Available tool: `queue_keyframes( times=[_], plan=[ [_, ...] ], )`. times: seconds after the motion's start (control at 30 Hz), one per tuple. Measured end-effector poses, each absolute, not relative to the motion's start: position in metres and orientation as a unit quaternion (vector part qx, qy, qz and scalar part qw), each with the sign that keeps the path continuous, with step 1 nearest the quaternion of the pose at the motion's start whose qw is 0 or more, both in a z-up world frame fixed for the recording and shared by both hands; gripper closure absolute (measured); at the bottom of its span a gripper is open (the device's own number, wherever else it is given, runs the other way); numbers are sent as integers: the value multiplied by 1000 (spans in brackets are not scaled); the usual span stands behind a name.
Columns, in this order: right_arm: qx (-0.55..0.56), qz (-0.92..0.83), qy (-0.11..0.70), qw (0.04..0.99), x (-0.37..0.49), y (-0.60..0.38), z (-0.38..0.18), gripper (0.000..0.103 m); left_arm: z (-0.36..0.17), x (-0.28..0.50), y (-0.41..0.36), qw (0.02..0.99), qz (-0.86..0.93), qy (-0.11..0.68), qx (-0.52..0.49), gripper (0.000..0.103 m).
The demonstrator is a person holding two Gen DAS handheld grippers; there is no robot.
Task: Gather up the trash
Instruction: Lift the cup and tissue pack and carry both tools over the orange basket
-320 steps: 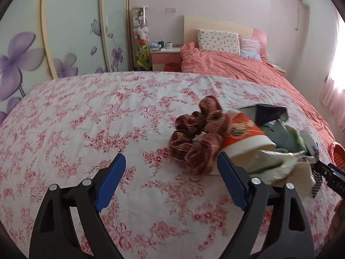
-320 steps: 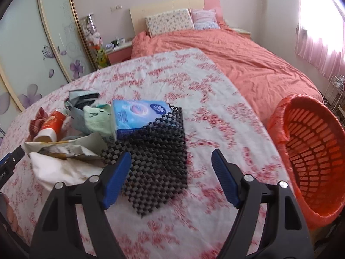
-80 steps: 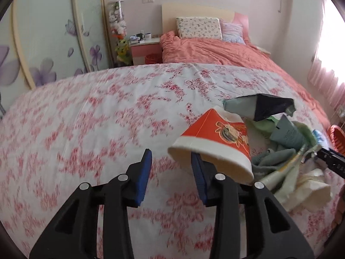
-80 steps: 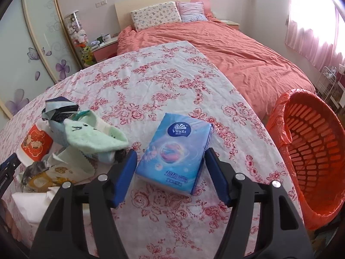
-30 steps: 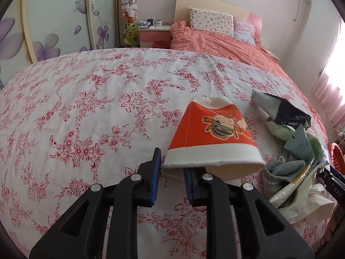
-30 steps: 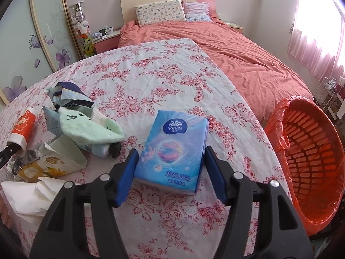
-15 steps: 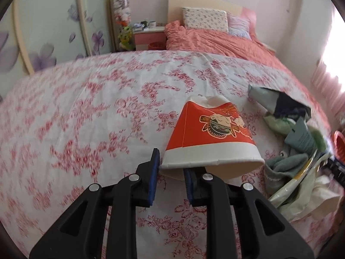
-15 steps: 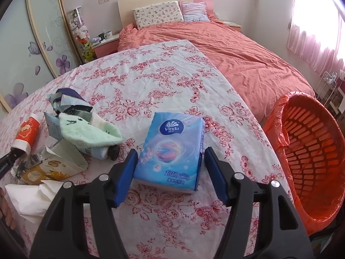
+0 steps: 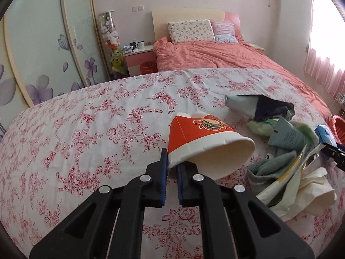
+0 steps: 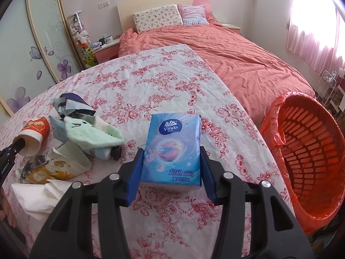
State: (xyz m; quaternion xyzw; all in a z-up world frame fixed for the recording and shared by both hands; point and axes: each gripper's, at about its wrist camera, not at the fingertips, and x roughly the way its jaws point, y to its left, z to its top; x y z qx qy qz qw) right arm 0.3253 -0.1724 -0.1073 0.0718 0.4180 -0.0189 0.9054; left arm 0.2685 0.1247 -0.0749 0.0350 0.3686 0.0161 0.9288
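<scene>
My left gripper (image 9: 171, 161) is shut on the rim of a red and white paper cup (image 9: 200, 138), held on its side just above the flowered tablecloth; the cup also shows in the right wrist view (image 10: 32, 135). My right gripper (image 10: 171, 161) is shut on the sides of a blue Vinda tissue pack (image 10: 172, 149). A pile of trash lies between them: a mint sock (image 10: 92, 135), a tube (image 9: 291, 137), a dark foil wrapper (image 10: 71, 106), a yellow snack bag (image 10: 54, 171) and white paper (image 10: 36, 198).
An orange basket lined with a red bag (image 10: 306, 157) stands off the table's right edge. A bed with a coral quilt (image 10: 226, 54) lies behind the table (image 9: 75, 129). A nightstand (image 9: 140, 56) and wardrobe doors are at the back left.
The left gripper has tilted and lifted the cup so its open mouth faces right. The right gripper has closed onto the tissue pack's sides.
</scene>
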Motion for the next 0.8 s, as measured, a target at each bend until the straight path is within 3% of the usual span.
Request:
queue_keyframes(
  times=[0.47, 0.8],
  plan=[
    [79, -1, 376, 923, 298, -177, -64, 54, -39, 251, 129, 944, 22, 329, -5, 95],
    [85, 2, 325, 942, 255, -199, -18, 54, 2, 225, 89, 953, -16, 301, -4, 95]
  ],
)
